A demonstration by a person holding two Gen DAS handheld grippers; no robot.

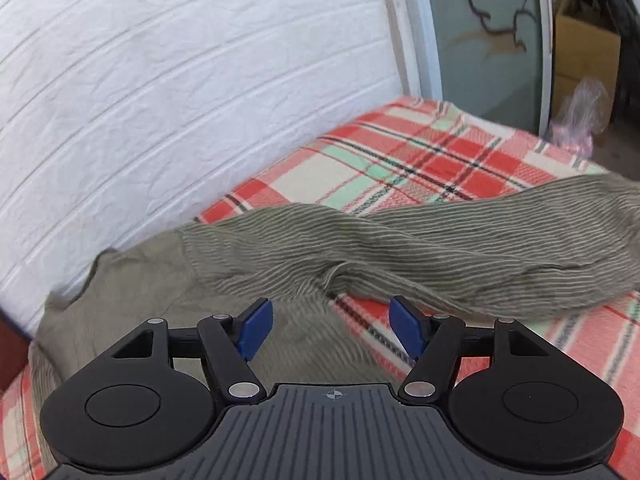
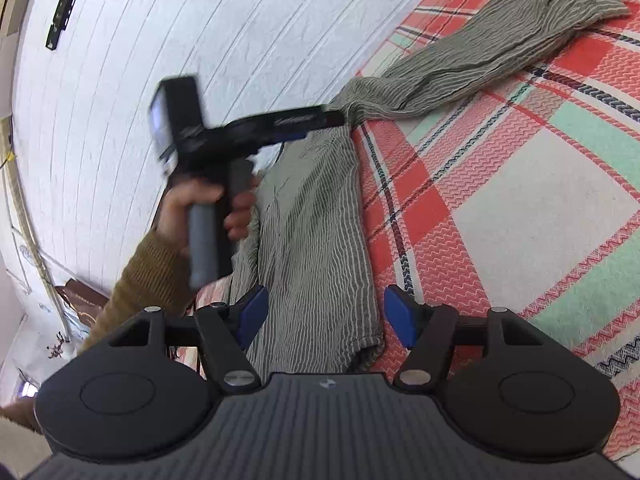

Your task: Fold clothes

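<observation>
An olive striped garment (image 1: 360,248) lies on a red, cream and mint plaid bedspread (image 1: 420,148). One long sleeve stretches off to the right. My left gripper (image 1: 332,328) is open just above the garment's body, and its blue pads (image 1: 256,330) hold nothing. In the right wrist view the garment (image 2: 320,220) runs as a folded strip away from me, its sleeve (image 2: 480,52) reaching toward the upper right. My right gripper (image 2: 324,320) is open over the strip's near hem, and its pads do not press on the cloth. The left gripper (image 2: 338,118) appears blurred near the sleeve's base, held by a hand (image 2: 188,208).
A white panelled wall (image 1: 160,80) borders the bed on the left. Past the bed's far end are a glass door (image 1: 488,32), a cardboard box (image 1: 584,48) and a plastic bag (image 1: 580,108). Bare bedspread (image 2: 520,200) spreads to the right of the garment.
</observation>
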